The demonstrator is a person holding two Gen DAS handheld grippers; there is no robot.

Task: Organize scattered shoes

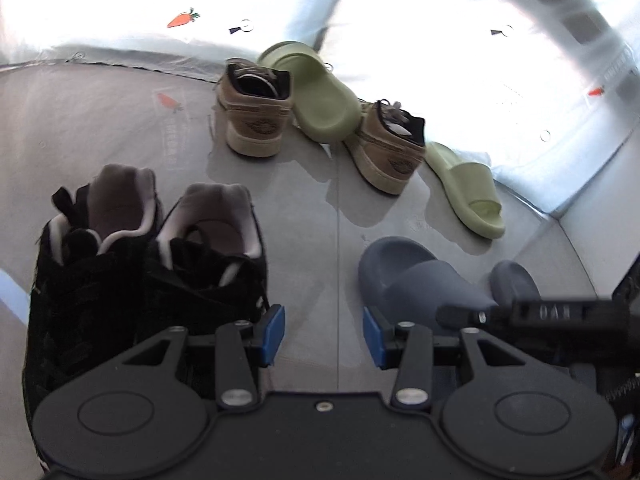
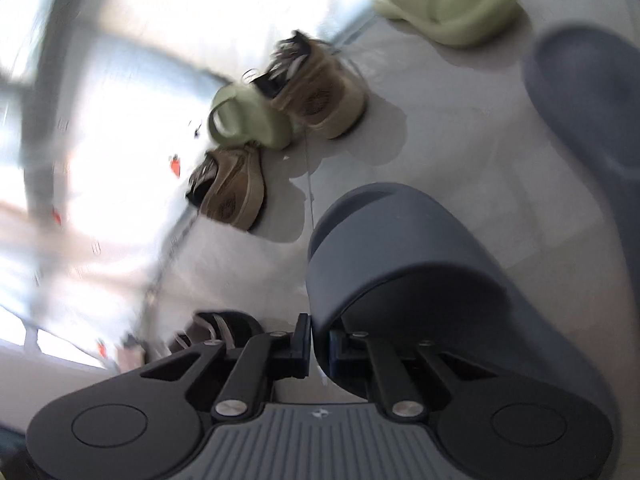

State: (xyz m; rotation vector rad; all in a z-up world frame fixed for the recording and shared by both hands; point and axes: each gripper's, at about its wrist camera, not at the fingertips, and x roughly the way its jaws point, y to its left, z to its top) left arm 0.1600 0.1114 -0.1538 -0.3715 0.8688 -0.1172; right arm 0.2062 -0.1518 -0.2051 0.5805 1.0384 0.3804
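Shoes lie scattered on a pale grey floor (image 1: 100, 120) beside a sheet with carrot prints (image 1: 183, 19). The blue slide (image 2: 420, 248) is gripped by the right gripper (image 2: 319, 344), whose fingers are closed on the strap edge, one finger outside and one under the strap; only the right wrist view shows this grip. In the left wrist view the same slide (image 1: 404, 276) sits low right, with the right gripper's body reaching in from the right edge. A second blue slide (image 2: 592, 108) lies just beside it, seen large in the right wrist view and only as a rounded end (image 1: 514, 280) in the left. The left gripper (image 1: 324, 338) holds nothing, its blue-padded fingers (image 1: 272, 334) spread apart above bare floor, between the blue slide and a pair of black sneakers (image 1: 152, 264) standing side by side, touching. The right wrist view shows only a sliver of these (image 2: 224, 326). Farther off, two tan sneakers (image 1: 256, 116) (image 1: 390, 148) stand apart with a green slide (image 1: 316, 92) propped between them, tilted. Another green slide (image 1: 466, 188) lies flat just beside the right-hand tan sneaker. The right wrist view is motion-blurred.
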